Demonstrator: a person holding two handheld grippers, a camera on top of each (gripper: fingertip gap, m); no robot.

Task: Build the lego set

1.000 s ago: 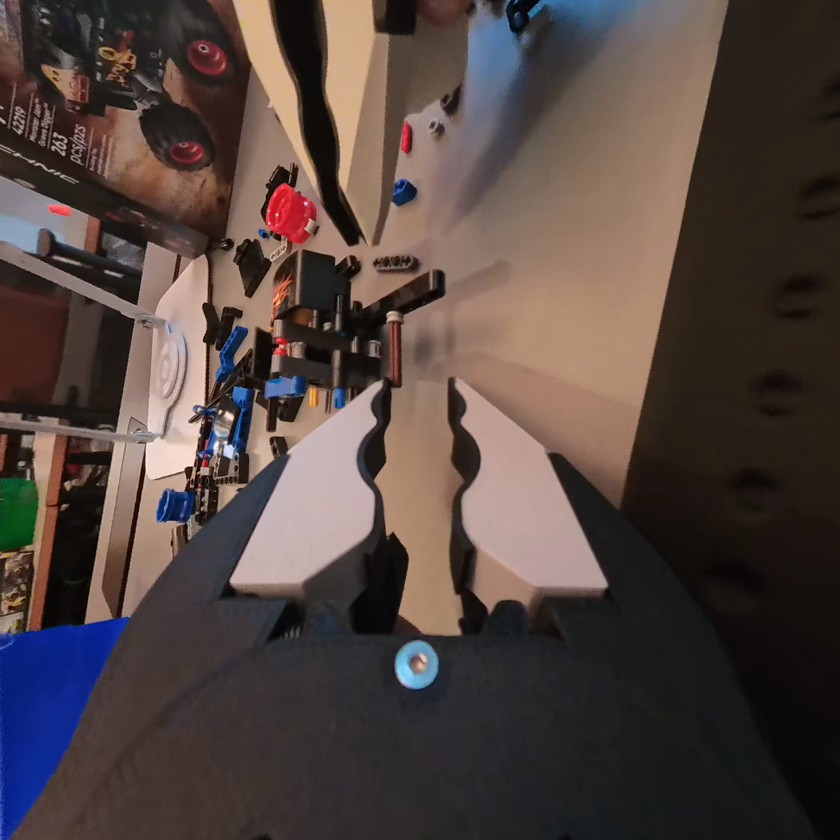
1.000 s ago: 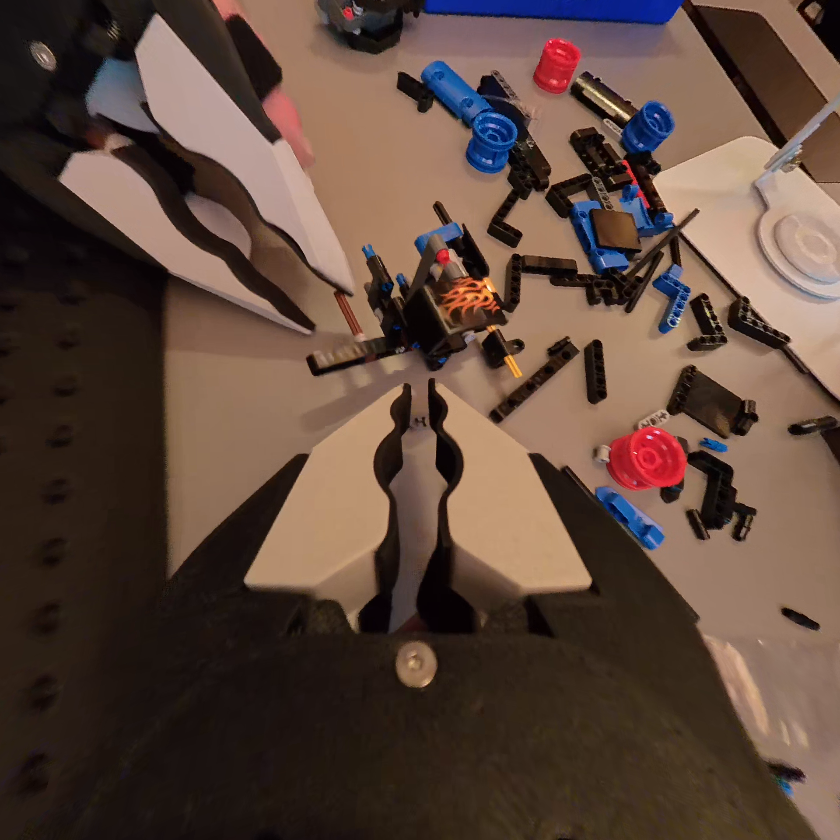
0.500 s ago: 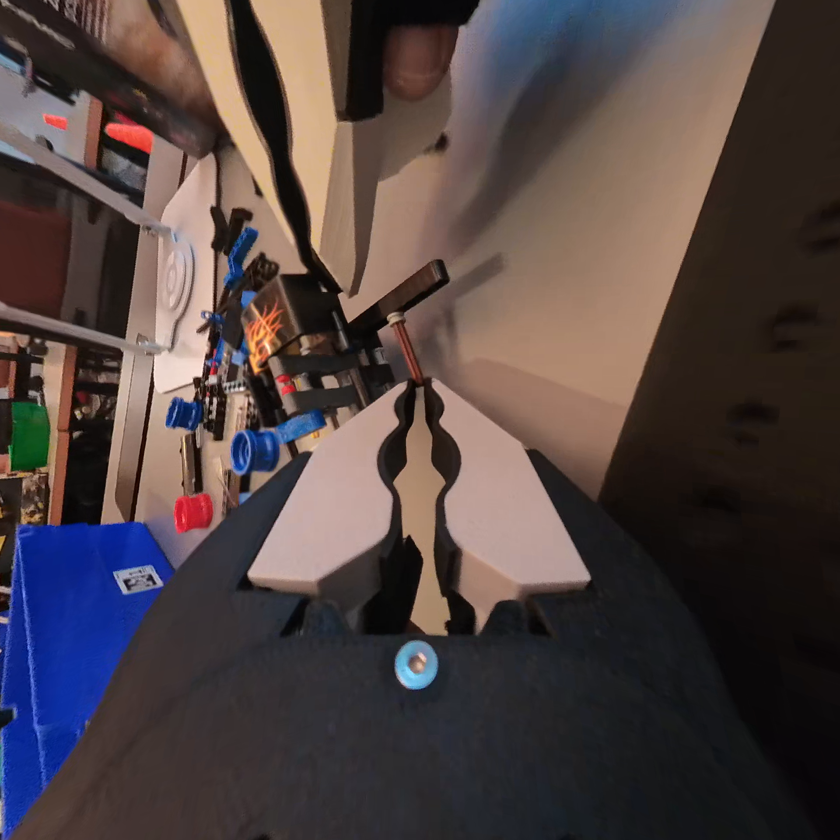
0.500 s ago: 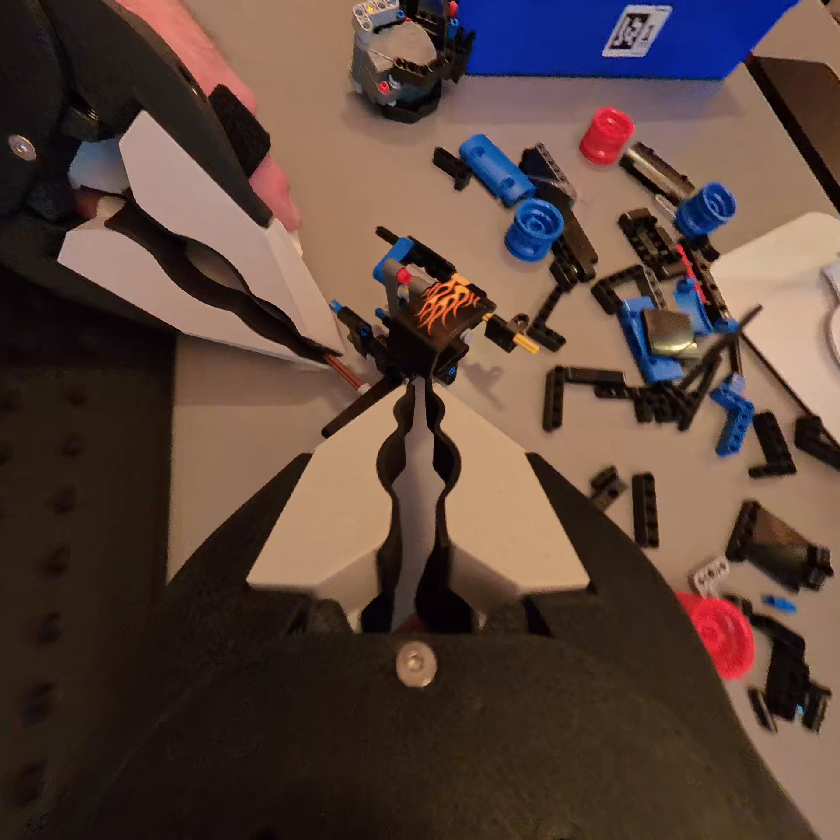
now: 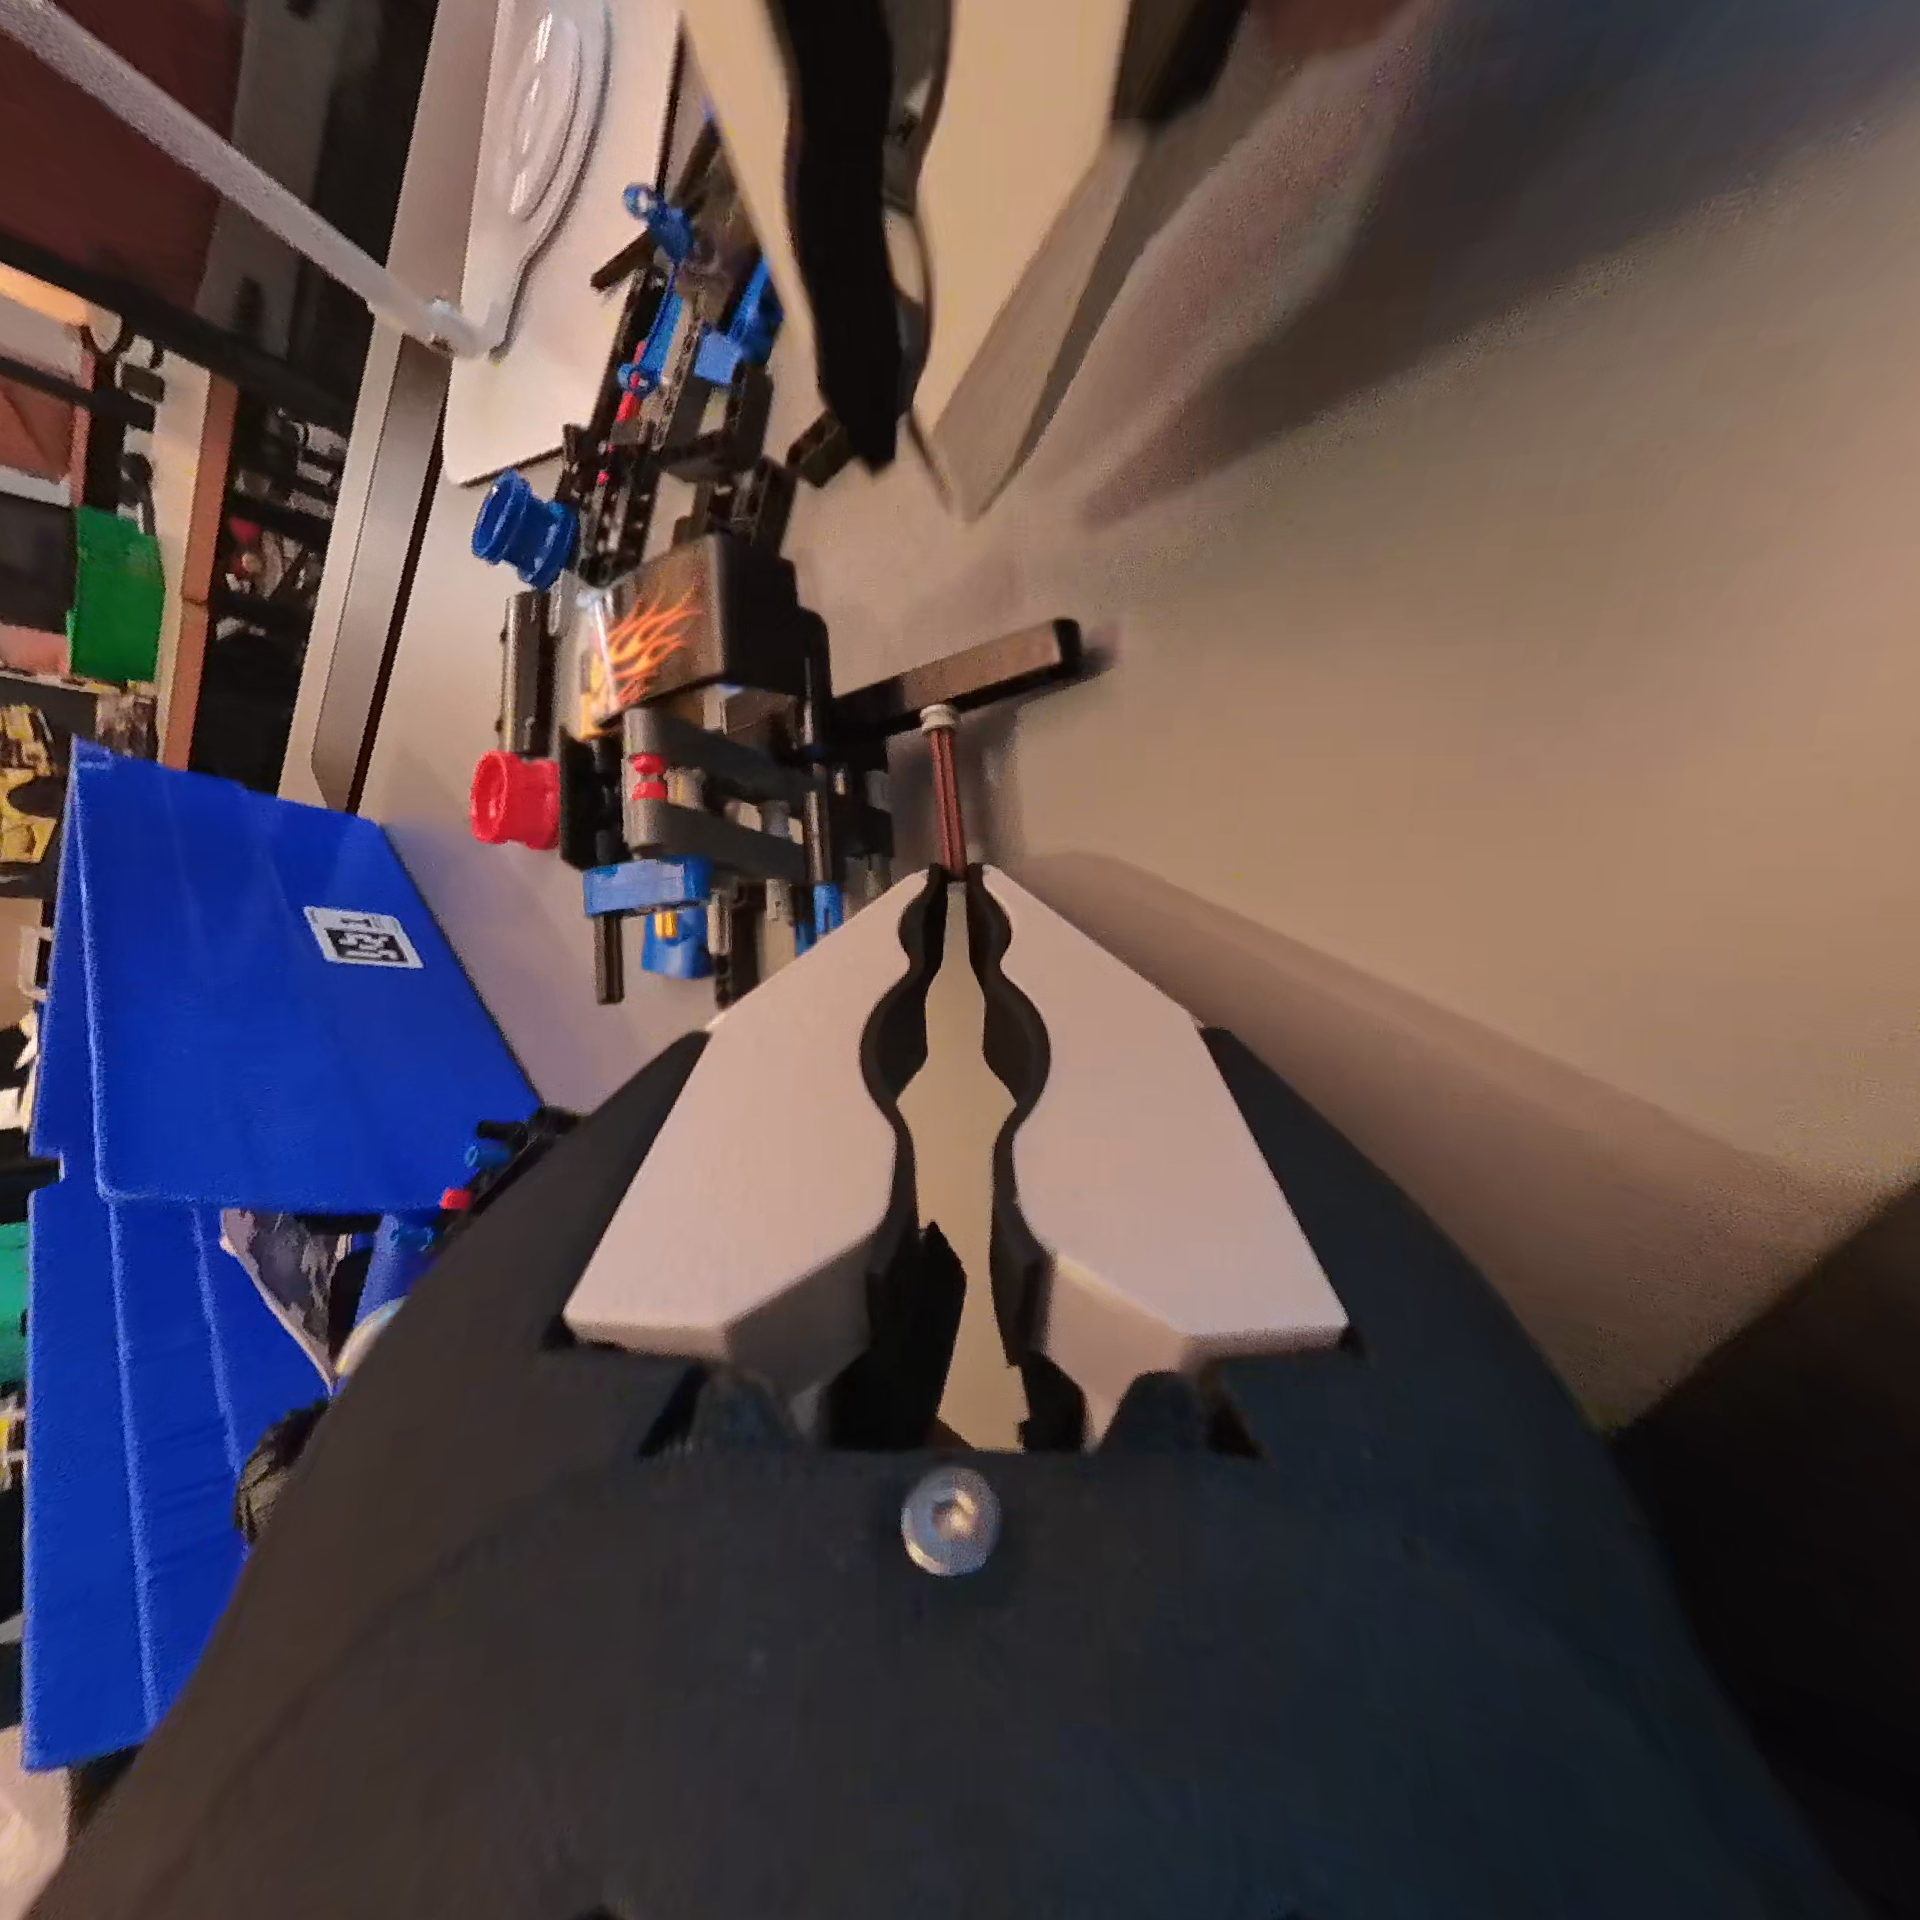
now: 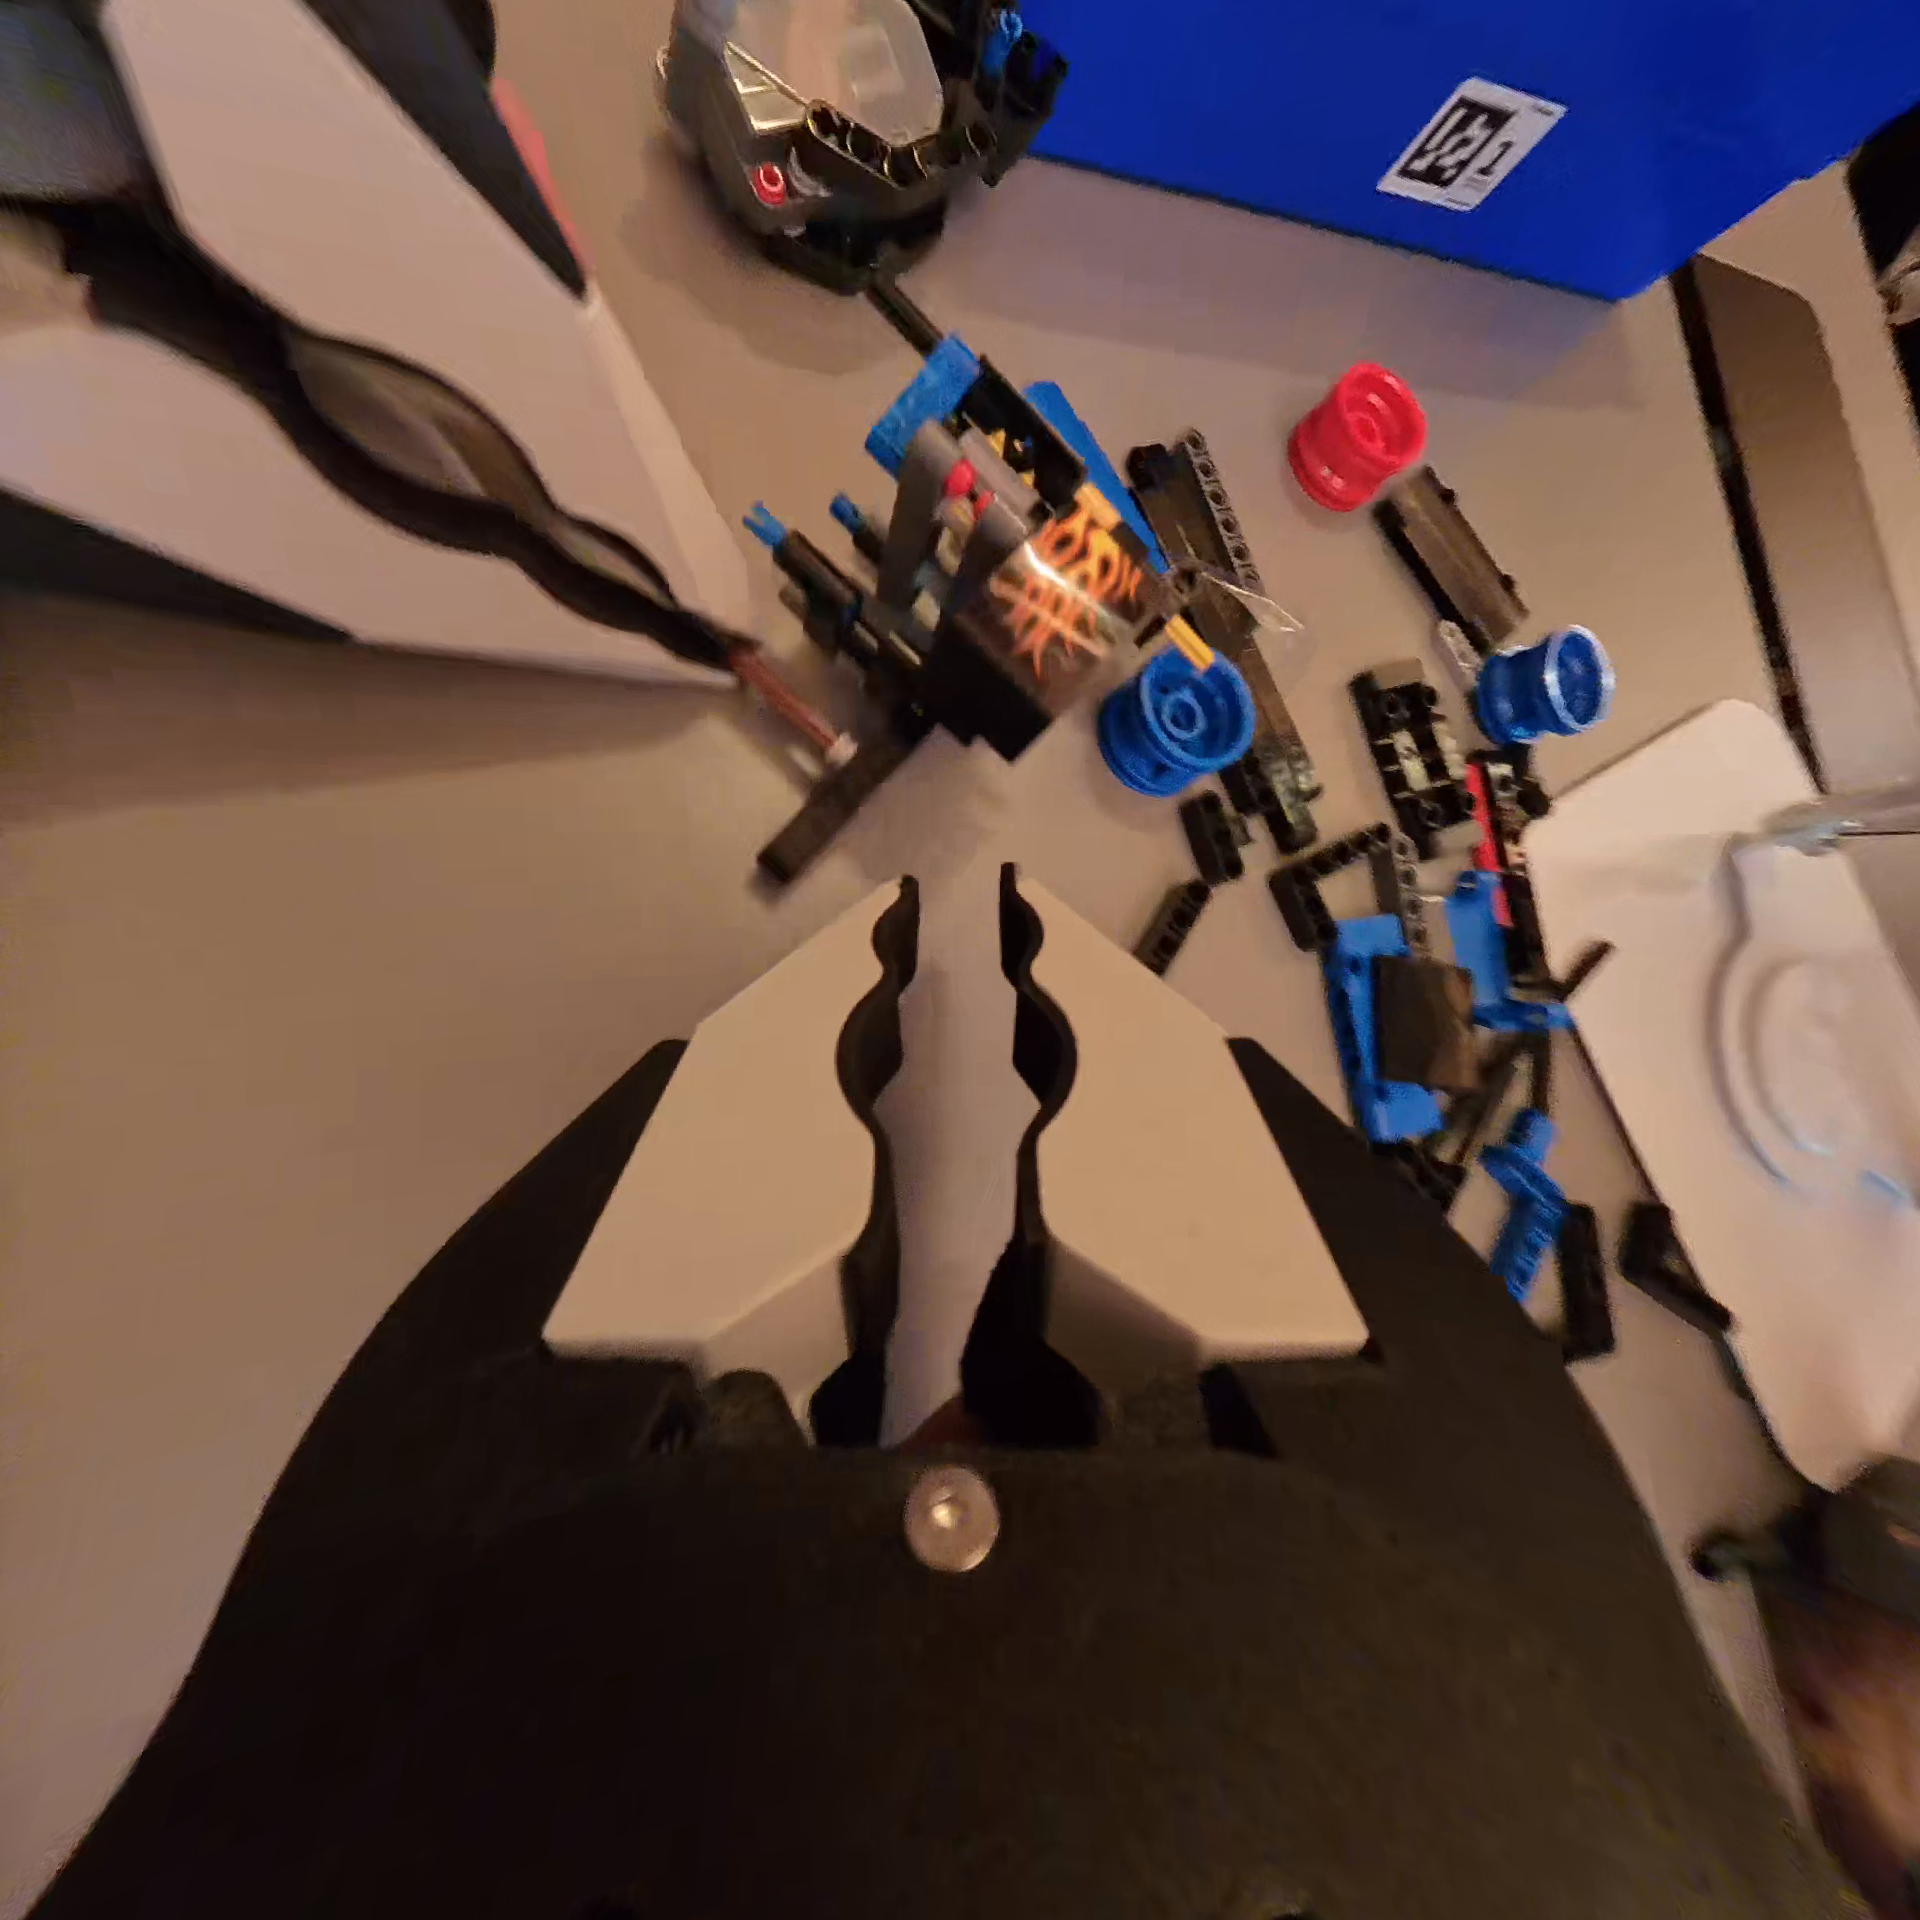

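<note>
The part-built lego assembly (image 6: pixel 1023 623), black with an orange flame panel, sits on the grey table; it also shows in the left wrist view (image 5: pixel 686 644). A brown axle (image 5: pixel 949 810) with a white bush sticks out of it beside a long black beam (image 5: pixel 987 670). My left gripper (image 5: pixel 951 883) is shut on the axle's free end; in the right wrist view it (image 6: pixel 727 649) comes in from the upper left. My right gripper (image 6: pixel 956 894) is just short of the black beam (image 6: pixel 831 810), jaws a little apart with nothing between them.
A blue bin (image 6: pixel 1351 125) and a second grey-black sub-assembly (image 6: pixel 831 125) stand behind. A red hub (image 6: pixel 1356 436), two blue hubs (image 6: pixel 1174 727) (image 6: pixel 1545 686) and several loose black and blue pieces (image 6: pixel 1434 987) lie to the right. A white stand base (image 6: pixel 1662 935) is at far right. My hands' fingertips stand some 7 cm from each other. The red hub (image 6: pixel 1356 436) is about equally far from each gripper, around 20 cm. It turns up in the left wrist view (image 5: pixel 509 791) as well.
My left gripper closed on the brown axle and the assembly shifted toward the blue bin. My right gripper drew back from the assembly, opened slightly, and the small white piece is gone from it.
</note>
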